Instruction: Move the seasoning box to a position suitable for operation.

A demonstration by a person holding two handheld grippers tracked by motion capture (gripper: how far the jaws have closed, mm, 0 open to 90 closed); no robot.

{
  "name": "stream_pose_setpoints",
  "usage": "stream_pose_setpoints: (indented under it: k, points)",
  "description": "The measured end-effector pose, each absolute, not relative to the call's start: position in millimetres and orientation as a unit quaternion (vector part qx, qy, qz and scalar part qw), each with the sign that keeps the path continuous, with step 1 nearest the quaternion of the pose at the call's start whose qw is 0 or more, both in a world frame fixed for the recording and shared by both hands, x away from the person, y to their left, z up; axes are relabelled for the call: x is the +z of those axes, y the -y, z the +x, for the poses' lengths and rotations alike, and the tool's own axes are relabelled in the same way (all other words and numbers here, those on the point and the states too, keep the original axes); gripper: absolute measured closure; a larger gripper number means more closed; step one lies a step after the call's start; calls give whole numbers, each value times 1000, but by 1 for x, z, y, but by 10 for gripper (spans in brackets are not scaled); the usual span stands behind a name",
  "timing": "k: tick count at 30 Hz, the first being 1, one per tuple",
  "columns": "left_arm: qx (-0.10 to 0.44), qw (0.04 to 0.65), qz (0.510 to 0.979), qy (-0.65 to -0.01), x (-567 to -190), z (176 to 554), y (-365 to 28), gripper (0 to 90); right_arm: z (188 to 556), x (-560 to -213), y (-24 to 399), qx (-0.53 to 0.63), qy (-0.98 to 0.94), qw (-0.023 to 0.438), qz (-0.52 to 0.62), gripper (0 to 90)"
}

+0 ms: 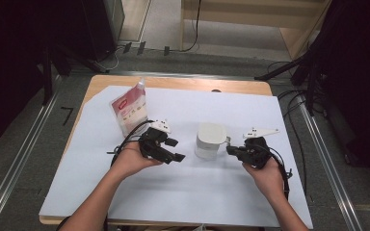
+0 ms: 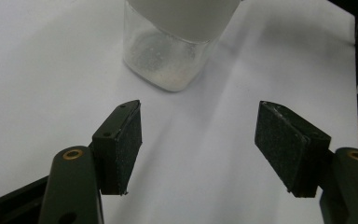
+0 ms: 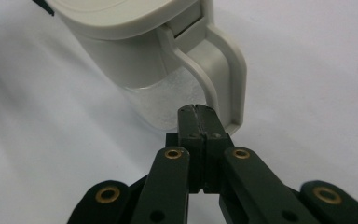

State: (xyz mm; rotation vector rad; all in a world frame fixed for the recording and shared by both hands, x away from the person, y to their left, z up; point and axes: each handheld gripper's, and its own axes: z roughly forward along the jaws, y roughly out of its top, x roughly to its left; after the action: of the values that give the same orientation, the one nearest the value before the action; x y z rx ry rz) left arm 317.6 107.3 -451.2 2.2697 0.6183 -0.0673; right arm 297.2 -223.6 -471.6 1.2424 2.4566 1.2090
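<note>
A white jar (image 1: pixel 210 139) with a grey-white lid and a side handle stands upright mid-table on the white sheet. Its clear lower part (image 2: pixel 168 51) holds a little white powder. My left gripper (image 1: pixel 175 149) lies just left of the jar, open, and nothing sits between its pads (image 2: pixel 199 106). On the jar's right, my right gripper (image 1: pixel 230 149) is shut and holds nothing. In the right gripper view its closed tips (image 3: pixel 196 109) sit at the opening of the jar's handle (image 3: pixel 228 60). I cannot tell whether they reach inside the loop.
A red and white pouch (image 1: pixel 130 108) stands at the back left of the white sheet (image 1: pixel 183 192), behind my left hand. The wooden table edge (image 1: pixel 173 83) shows at the back. Dark stands and cables flank the table on both sides.
</note>
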Motion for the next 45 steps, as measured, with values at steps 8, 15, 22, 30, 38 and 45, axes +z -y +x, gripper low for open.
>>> stream_pose_setpoints:
  k: [8,15,22,30,38,45]
  points:
    - [-21,387,891,-236,-449,322,-97,326,304,-471,227,396,-820,71,407,900]
    - [-32,396,888,-232,-447,328,-96,318,307,-466,231,393,-827,62,397,900]
    - [-31,392,890,-231,-437,337,-90,293,308,-450,241,407,-817,66,403,900]
    - [-27,383,900,-208,-431,346,-77,298,316,-444,245,406,-813,71,412,900]
    - [-35,386,902,-192,-426,356,-70,306,325,-444,244,398,-817,63,411,900]
    - [-32,383,905,-181,-424,360,-65,271,328,-447,240,398,-818,60,412,900]
